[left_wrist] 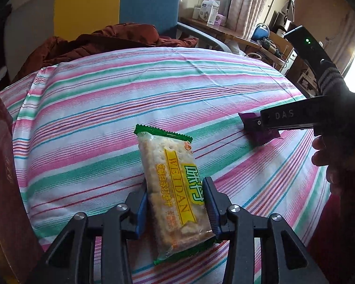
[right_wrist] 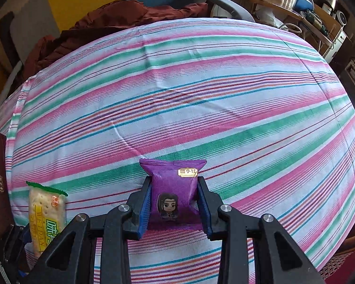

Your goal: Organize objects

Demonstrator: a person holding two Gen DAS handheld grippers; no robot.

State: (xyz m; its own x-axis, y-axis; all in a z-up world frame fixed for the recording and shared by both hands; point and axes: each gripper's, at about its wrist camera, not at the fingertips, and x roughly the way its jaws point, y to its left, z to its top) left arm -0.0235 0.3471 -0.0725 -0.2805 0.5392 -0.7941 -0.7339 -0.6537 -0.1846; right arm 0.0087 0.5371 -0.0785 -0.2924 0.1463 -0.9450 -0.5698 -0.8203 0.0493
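Holding one snack in each hand-held gripper, we are above the striped cloth [right_wrist: 201, 94] that covers what looks like a bed or padded surface; we cannot tell which. The left hand-held gripper [left_wrist: 176, 203] has its blue pads pressed on the long sides of the cracker packet [left_wrist: 172, 189], which it grips near the lower half so that the green crimped end points away from us. No earlier picture is at hand, so we speak only of the grip as it stands. The right hand-held gripper [right_wrist: 174, 203] is clamped narrow on the purple snack pouch [right_wrist: 174, 184], squeezing its waist so that the film bulges above the pads.

We judge both packets light. The crackers are stiff but brittle, so the hold belongs across the narrow width with gentle pressure, never on the crimped ends. The pouch is soft, air-filled and likely slippery, and a mid-body pinch suits it best.

The cracker wrapper reads "WEIDAN" in gold letters on a yellow band, with green Chinese characters beside it. The pouch carries a small gold label with Chinese characters and a cartoon figure with long dark hair. In the left wrist view the other gripper's body shows the letters "DAS". A dark red box [left_wrist: 2, 165] stands at the left edge.
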